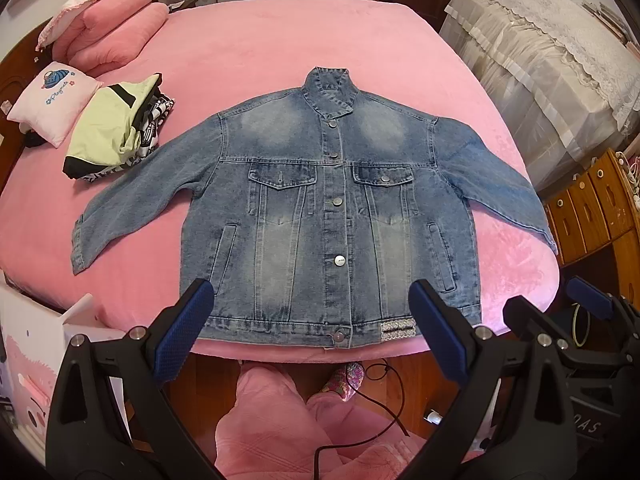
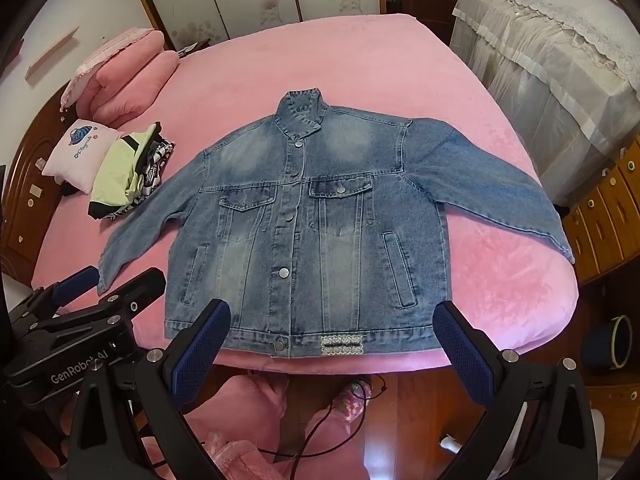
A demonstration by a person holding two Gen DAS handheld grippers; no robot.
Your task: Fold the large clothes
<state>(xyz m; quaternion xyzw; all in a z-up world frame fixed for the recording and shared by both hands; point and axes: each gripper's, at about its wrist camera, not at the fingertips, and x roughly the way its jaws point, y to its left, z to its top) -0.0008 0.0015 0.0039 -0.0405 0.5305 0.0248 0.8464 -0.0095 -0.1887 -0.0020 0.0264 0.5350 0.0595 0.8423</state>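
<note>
Your denim jacket (image 1: 332, 216) is lying flat, front up and buttoned, on the pink bed (image 1: 280, 52), sleeves spread out, hem at the near edge. You're holding both the left claw (image 1: 316, 332) and the right claw (image 2: 332, 352) spread wide, hovering above the hem, gripping nothing. Folded clothes (image 1: 116, 128) are sitting beside the left sleeve.

You are looking at few readable marks. The left gripper (image 2: 108, 284), seen from the right wrist, is showing white lettering "GenRobot.AI" on its black body. The small pink cushion (image 1: 52, 102) by the headboard is carrying blue script that seems to read "Playmate", uncertain. The patch on the denim jacket (image 1: 332, 208) hem is staying illegible.
</note>
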